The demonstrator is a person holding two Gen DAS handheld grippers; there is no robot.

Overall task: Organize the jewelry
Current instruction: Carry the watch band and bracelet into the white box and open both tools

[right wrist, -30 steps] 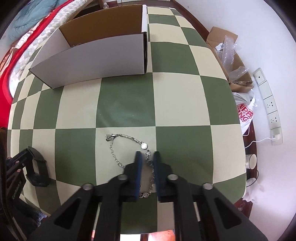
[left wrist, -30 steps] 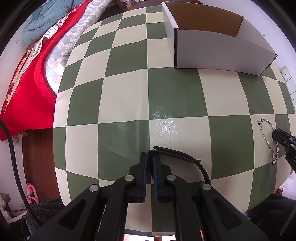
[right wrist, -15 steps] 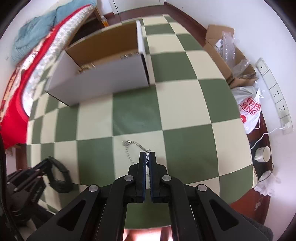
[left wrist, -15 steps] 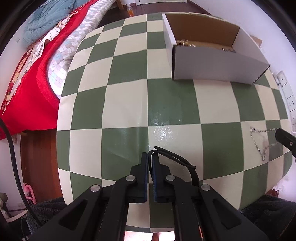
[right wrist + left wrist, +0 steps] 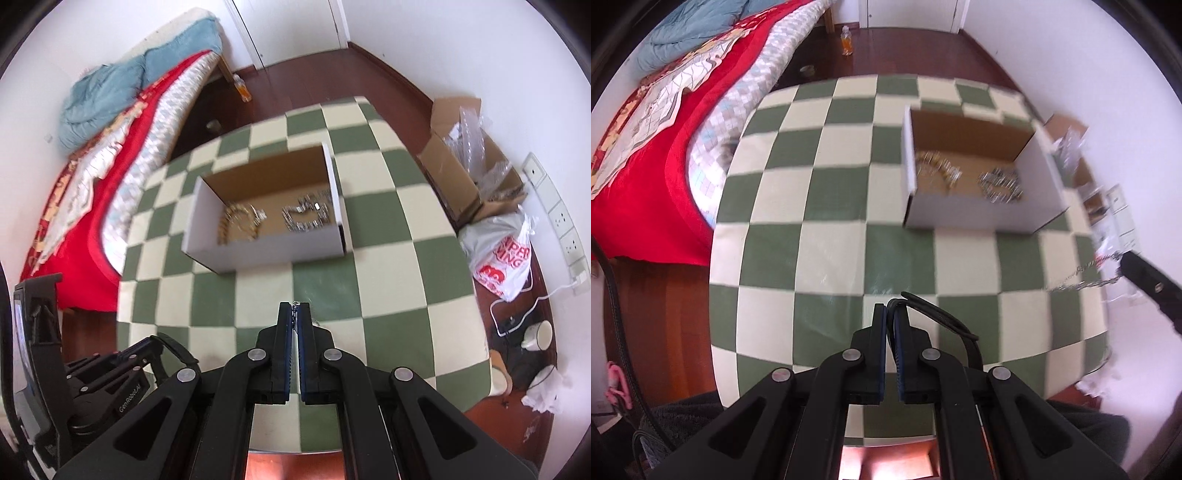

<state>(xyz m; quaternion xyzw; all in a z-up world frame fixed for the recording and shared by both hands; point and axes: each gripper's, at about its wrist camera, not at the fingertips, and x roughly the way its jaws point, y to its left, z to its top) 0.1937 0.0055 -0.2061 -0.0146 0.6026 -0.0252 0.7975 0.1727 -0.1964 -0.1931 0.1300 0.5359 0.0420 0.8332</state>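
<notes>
My left gripper (image 5: 891, 310) is shut on a black cord band (image 5: 942, 319), held above the green-and-cream checked table (image 5: 831, 236). My right gripper (image 5: 294, 307) is shut on a thin silver chain bracelet (image 5: 315, 322). In the left wrist view that chain bracelet (image 5: 1082, 275) dangles from the right gripper (image 5: 1124, 260) at the right edge. An open white cardboard box (image 5: 273, 253) stands farther back on the table, ahead of both grippers. It holds gold jewelry (image 5: 240, 221) and silver jewelry (image 5: 306, 218). The same box (image 5: 979, 216) is up and to the right in the left wrist view.
A bed with a red blanket (image 5: 646, 155) runs along the table's left side. On the floor to the right are a cardboard box of plastic wrap (image 5: 461, 173), a white-and-red bag (image 5: 506, 254), a power strip (image 5: 557, 210) and cups (image 5: 535, 334). A bottle (image 5: 846, 42) stands beyond the table.
Both grippers have risen well above the table. The silver chain left the cloth and now hangs from the right gripper. The black band rose with the left gripper. The box's inside came into view.
</notes>
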